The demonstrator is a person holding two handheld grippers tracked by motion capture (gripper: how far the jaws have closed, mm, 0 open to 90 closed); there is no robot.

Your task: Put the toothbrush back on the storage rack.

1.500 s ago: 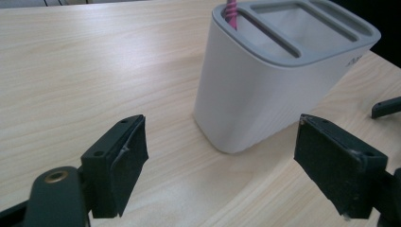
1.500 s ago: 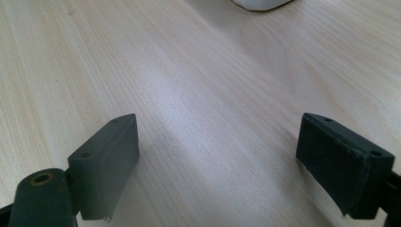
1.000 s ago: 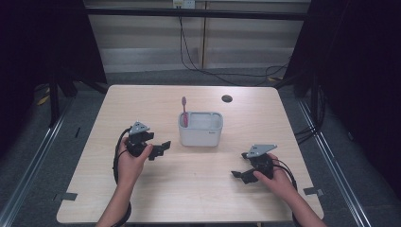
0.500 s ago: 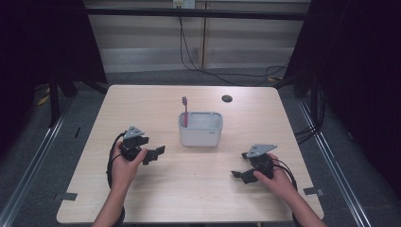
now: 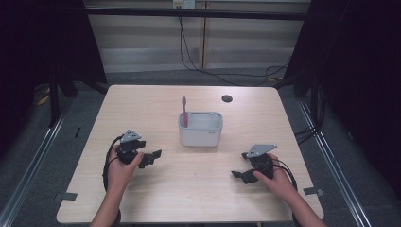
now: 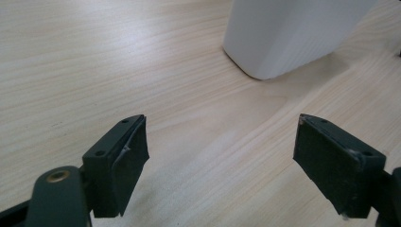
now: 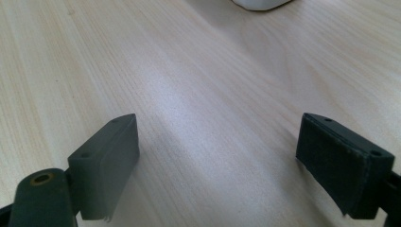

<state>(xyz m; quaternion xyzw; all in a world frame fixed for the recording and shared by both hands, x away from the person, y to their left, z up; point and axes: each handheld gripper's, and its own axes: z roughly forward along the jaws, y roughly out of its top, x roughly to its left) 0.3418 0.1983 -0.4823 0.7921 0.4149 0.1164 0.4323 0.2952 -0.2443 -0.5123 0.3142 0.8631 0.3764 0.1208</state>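
A white rounded holder (image 5: 200, 128) stands mid-table with a pink toothbrush (image 5: 185, 110) upright in its left end. My left gripper (image 5: 152, 157) rests low over the table left of the holder, jaws wide apart and empty. Its own view has the holder's lower corner (image 6: 288, 38) ahead between the black fingers (image 6: 118, 163). My right gripper (image 5: 240, 170) sits near the front right, held by a hand, jaws wide apart with nothing between them. Bare wood lies between its pads (image 7: 106, 161), and the holder's bottom edge (image 7: 260, 4) is at the top.
A small black round disc (image 5: 227, 98) lies near the table's far edge. The wooden table (image 5: 142, 109) is ringed by dark floor, metal rails and hanging cables behind. Cables trail from both grippers along the forearms.
My left gripper has drawn back toward the table's front left, away from the holder. The right gripper has stayed where it was.
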